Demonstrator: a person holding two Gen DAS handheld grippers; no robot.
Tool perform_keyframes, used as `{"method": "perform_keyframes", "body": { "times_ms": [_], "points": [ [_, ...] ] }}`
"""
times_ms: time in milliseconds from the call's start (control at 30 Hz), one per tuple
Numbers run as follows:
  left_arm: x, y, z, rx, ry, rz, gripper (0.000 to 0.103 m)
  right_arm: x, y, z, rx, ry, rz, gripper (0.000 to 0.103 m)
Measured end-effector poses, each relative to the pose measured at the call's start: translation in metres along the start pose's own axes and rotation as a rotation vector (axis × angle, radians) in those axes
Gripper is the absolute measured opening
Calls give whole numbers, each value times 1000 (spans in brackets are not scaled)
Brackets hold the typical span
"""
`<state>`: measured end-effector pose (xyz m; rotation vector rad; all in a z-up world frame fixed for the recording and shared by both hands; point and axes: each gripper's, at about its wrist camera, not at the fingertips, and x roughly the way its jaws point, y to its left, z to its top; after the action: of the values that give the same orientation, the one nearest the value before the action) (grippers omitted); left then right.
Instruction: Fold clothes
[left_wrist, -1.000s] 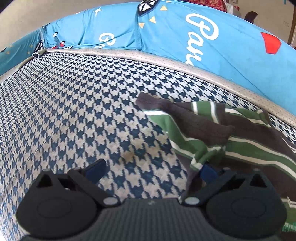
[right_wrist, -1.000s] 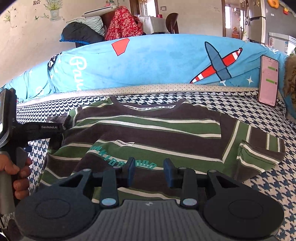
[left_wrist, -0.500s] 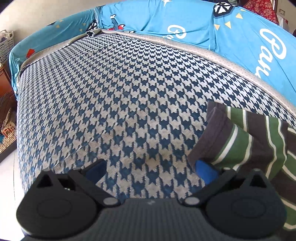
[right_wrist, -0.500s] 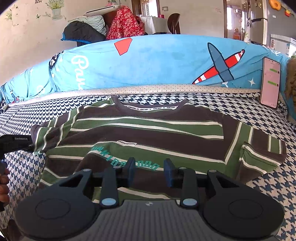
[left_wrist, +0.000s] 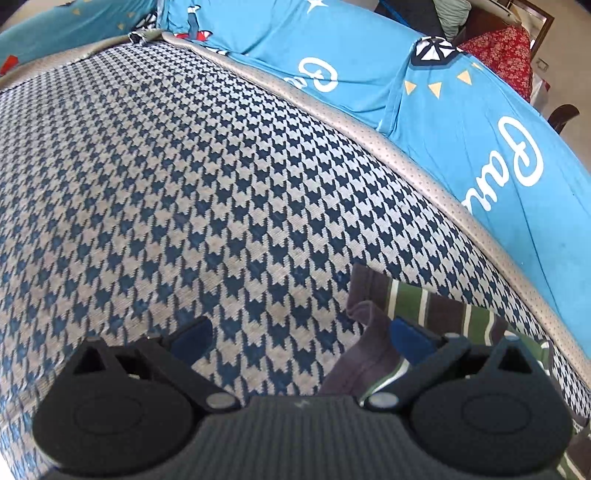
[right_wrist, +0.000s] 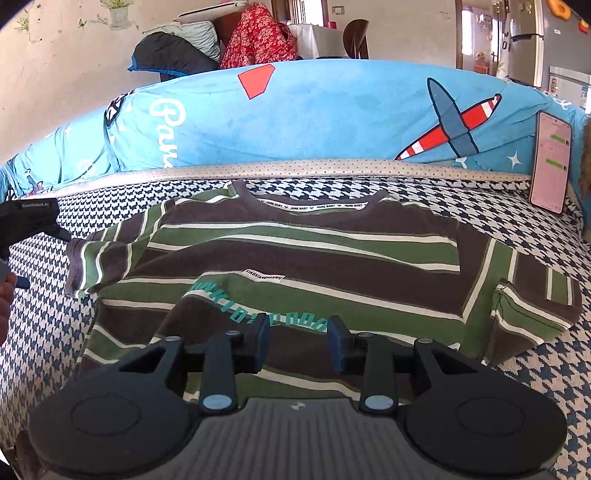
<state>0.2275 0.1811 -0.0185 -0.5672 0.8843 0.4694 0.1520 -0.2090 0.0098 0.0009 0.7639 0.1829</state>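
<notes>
A striped T-shirt (right_wrist: 295, 258) in green, brown and white is seen laid flat, front up, on the houndstooth-patterned sofa seat (right_wrist: 535, 373), with its collar turned toward the blue printed backrest cover (right_wrist: 332, 114). At the shirt's left sleeve (right_wrist: 96, 266), the left gripper (left_wrist: 299, 334) is seen with its fingers spread wide; the sleeve's dark hem lies against the blue pad of one finger (left_wrist: 406, 336), while the other finger is over bare seat fabric. In the right wrist view this gripper's black body shows at the frame's left edge, just beside the sleeve. Over the shirt's lower front, close to the teal lettering (right_wrist: 258, 314), the right gripper (right_wrist: 297, 341) is held with its fingers parted and nothing between them. To the right of the shirt, a phone (right_wrist: 550, 162) with a lit screen is propped against the backrest cover.
</notes>
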Motion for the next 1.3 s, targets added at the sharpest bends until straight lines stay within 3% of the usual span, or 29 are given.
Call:
{"method": "perform_keyframes", "body": {
  "times_ms": [133,300,400,533,567,633,867,933,1000,1133,1233,1300],
  "points": [
    [25,3,11,-6,85,-89,99,3,2,-1,-7,13,7,34],
    [36,-6,22,36,89,-155,93,8,7,-2,-23,30,12,34],
    [42,-11,28,59,117,-254,93,11,10,-3,-35,41,12,34],
    [46,-19,28,91,119,-259,93,14,12,-4,-48,48,9,34],
    [47,-19,30,83,125,-292,92,14,13,-4,-51,49,7,34],
    [49,-19,35,67,137,-358,75,15,13,-4,-52,51,6,35],
    [56,-25,40,103,132,-346,53,16,17,-4,-68,51,2,39],
    [55,-24,40,119,121,-332,37,17,17,-4,-70,53,-2,40],
    [54,-24,39,129,109,-315,28,17,17,-4,-67,54,-3,40],
    [54,-22,39,125,92,-296,19,17,18,-4,-73,53,-4,40],
    [51,-31,34,176,48,-230,8,18,20,-3,-75,55,-9,40],
    [50,-38,30,216,17,-197,7,19,20,-3,-72,56,-11,40]
  ]
}}
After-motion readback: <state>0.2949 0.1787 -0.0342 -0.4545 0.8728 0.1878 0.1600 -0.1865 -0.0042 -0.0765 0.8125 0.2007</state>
